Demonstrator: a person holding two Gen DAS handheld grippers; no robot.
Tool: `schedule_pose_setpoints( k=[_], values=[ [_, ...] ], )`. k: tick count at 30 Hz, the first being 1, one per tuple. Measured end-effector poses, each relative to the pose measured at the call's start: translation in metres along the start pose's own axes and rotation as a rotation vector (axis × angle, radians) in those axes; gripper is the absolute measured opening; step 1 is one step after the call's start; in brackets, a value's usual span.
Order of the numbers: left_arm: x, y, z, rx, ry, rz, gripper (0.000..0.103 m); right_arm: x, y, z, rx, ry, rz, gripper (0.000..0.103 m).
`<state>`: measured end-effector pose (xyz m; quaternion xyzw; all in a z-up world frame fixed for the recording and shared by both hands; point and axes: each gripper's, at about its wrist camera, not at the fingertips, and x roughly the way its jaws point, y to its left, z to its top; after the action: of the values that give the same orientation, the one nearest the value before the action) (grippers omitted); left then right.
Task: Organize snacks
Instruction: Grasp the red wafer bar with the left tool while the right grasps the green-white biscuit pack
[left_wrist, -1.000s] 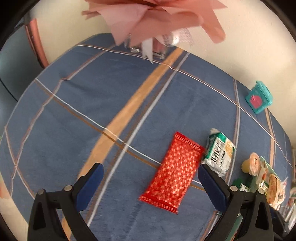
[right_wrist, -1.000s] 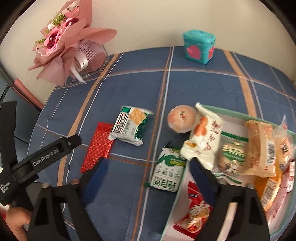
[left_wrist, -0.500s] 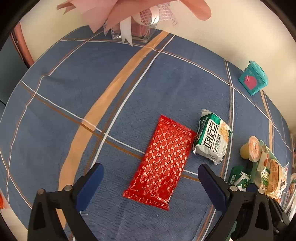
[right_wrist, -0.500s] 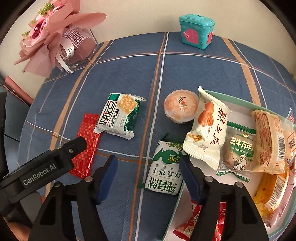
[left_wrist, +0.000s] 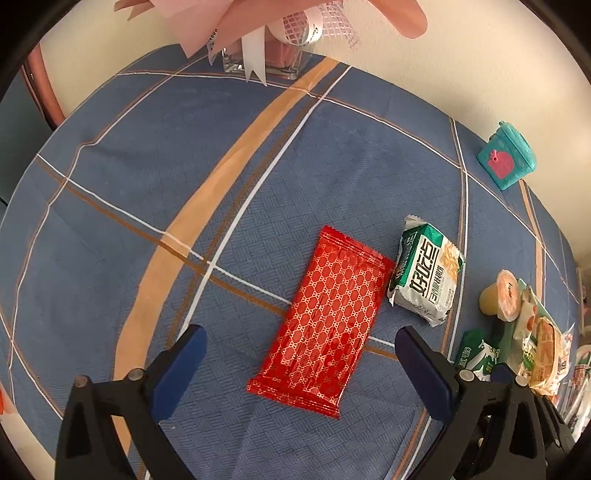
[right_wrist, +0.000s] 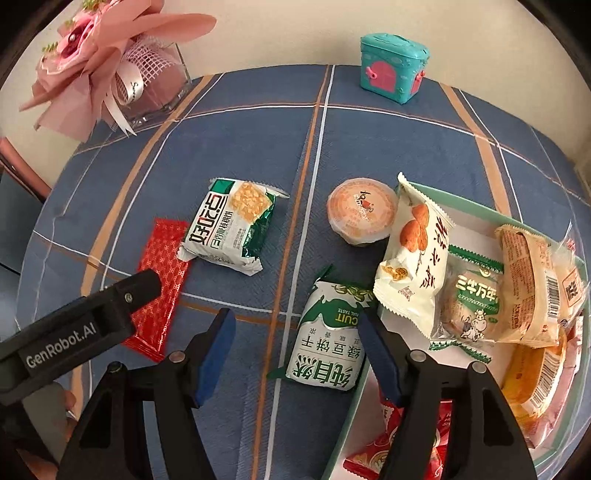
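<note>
Left wrist view: left gripper (left_wrist: 299, 354) jaws wide apart, nothing gripped, blue pads over the red snack wrapper (left_wrist: 325, 323), whose lower half sits between the fingertips, no contact visible. Wrapper is flat, glossy foil, gold lattice print, crimped ends; long axis runs 1 to 7 o'clock. At 2 o'clock just beside it, the green-and-white cracker pack (left_wrist: 426, 275), puffy plastic pillow, upper end touching or nearly touching the red wrapper's top corner. Further toward 3 o'clock, a jelly cup (left_wrist: 498, 297). Blue plaid tablecloth (left_wrist: 184, 147), woven texture, orange and white stripes. Teal toy box (left_wrist: 508, 158) at 2 o'clock, far edge.

Right wrist view: right gripper (right_wrist: 295, 350) about half open, holding nothing; jaws reopened slightly in the last moment. Green-and-white biscuit pack (right_wrist: 328, 338) lies between the pads, its right edge by the right finger, long axis roughly 12 to 6 o'clock, print upside down. At 3 o'clock, the green-rimmed tray (right_wrist: 476, 206) piled with wrapped snacks. Pink bouquet (right_wrist: 99, 62) in a glass vase at 10 o'clock.
</note>
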<state>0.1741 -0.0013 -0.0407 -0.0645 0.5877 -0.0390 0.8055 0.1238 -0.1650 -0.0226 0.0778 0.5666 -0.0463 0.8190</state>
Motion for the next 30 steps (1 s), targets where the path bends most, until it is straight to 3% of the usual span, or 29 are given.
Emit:
schedule_pose_setpoints(
  k=[14, 24, 30],
  values=[
    [0.002, -0.001, 0.001, -0.002, 0.001, 0.001, 0.103, -0.004, 0.005, -0.001, 0.035, 0.017, 0.138, 0.069],
    [0.001, 0.002, 0.003, 0.011, -0.005, -0.002, 0.102, -0.01, 0.005, 0.002, 0.018, 0.004, 0.02, 0.067],
    [0.011, -0.005, 0.004, 0.038, 0.012, -0.007, 0.098, 0.0, -0.007, -0.002, 0.057, 0.051, 0.039, 0.065]
  ],
)
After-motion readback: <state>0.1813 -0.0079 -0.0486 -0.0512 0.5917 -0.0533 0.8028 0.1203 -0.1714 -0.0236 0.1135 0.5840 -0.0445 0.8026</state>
